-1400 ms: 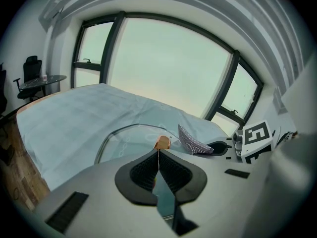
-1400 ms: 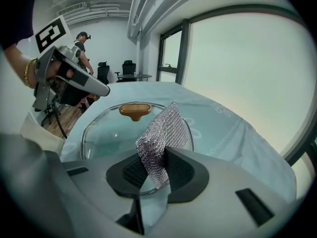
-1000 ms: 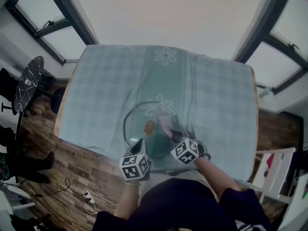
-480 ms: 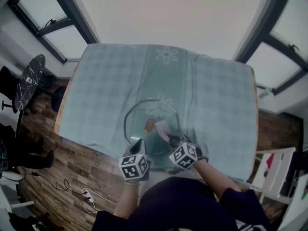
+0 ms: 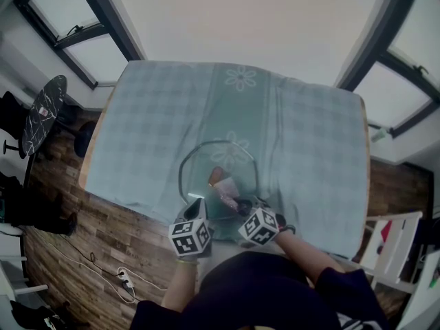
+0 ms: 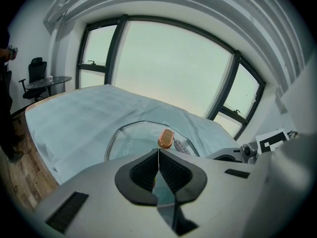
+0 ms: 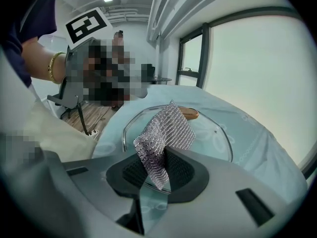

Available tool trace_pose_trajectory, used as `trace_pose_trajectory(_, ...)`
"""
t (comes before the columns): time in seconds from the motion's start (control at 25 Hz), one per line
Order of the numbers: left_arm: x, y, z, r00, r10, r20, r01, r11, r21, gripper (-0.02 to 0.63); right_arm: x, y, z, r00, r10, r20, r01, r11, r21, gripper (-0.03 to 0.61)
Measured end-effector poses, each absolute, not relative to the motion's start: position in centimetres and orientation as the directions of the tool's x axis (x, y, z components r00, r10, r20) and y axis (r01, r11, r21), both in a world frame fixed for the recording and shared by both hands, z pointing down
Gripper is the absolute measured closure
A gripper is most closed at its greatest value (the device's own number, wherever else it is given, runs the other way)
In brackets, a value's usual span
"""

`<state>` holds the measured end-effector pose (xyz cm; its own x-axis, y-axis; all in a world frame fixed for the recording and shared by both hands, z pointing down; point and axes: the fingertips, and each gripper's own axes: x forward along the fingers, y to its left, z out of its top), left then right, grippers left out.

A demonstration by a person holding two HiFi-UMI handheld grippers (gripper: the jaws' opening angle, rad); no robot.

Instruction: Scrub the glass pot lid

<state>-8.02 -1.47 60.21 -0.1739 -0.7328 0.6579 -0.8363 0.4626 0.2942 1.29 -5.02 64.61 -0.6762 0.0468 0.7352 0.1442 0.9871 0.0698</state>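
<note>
Right gripper view: right gripper (image 7: 161, 156) pinches crinkly silver mesh scourer (image 7: 166, 130); left gripper (image 6: 158, 151) clamps round glass lid (image 6: 130, 140).

Dark-framed windows (image 5: 49, 9), wooden floor (image 5: 110, 247), round black side table (image 5: 41, 112).

There is one glass pot lid (image 5: 199, 184) with one brown knob (image 5: 215, 176), one silvery mesh scrubbing cloth (image 7: 166, 133), and two grippers, the left gripper (image 5: 196, 205) and the right gripper (image 5: 243, 203), each with one marker cube. One table wears one pale green checked tablecloth (image 5: 172, 108). On the wooden floor are one round dark side table (image 5: 41, 115), one white chair (image 5: 395, 236) and one power strip (image 5: 122, 278).
</note>
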Motion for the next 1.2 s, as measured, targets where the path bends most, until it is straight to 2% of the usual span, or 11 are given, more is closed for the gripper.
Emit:
trace_pose_trajectory(0.68,-10.0,-0.2,61.0,-0.203,-0.720,0.664,-0.822,0.493,0.284,0.609,-0.2,0.5,64.6,-0.663,0.199,0.721,0.278,0.961,-0.010,0.495)
trace_pose_trajectory(1.2,-12.6,-1.8,60.6,-0.129,-0.754,0.644,-0.855,0.413,0.313,0.609,-1.8,2.4,63.8,-0.668,0.267,0.694,0.246,0.960,-0.132,0.495)
